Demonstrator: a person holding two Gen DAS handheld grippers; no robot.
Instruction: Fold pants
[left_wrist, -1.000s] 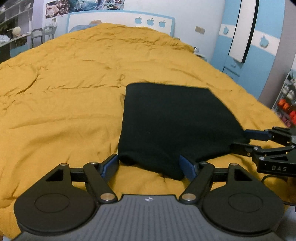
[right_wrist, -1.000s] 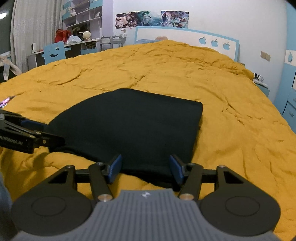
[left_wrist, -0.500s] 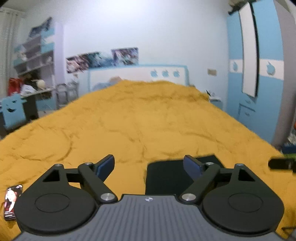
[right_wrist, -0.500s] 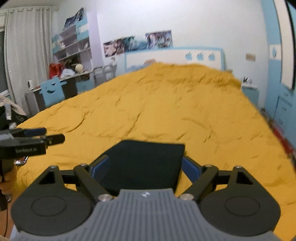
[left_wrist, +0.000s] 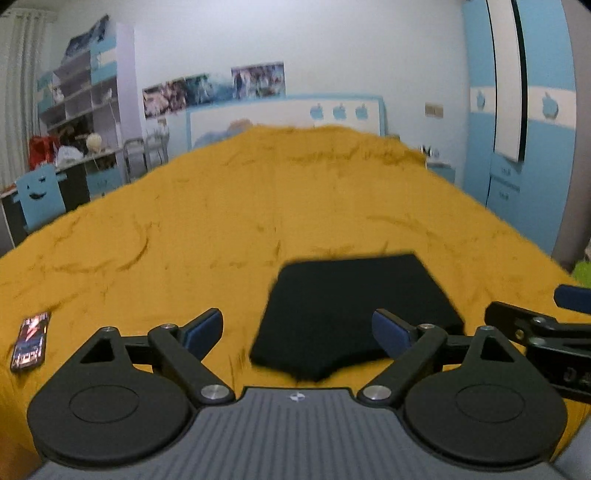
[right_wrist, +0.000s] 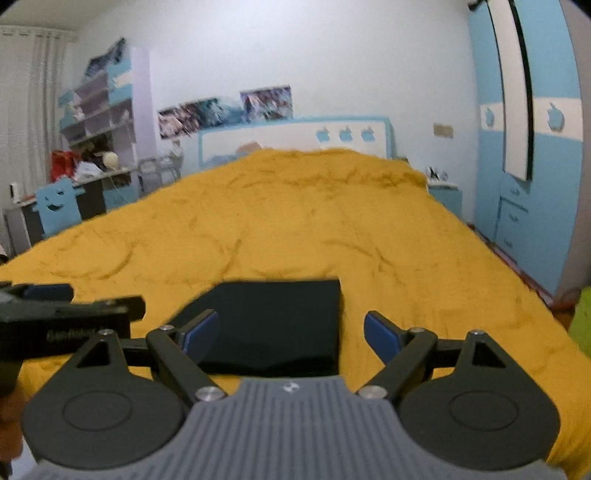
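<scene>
Dim, even indoor light, bluish cast; soft motion blur throughout both views; strong fisheye bending, dark corners at edges.

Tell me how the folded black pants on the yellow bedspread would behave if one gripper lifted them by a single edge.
The black pants are soft cloth, so they would likely droop and partly unfold. They lie in a flat, loose stack with nothing holding the layers together, so the layers would probably slide apart. They look light, and the rumpled bedspread might drag slightly on them.
</scene>
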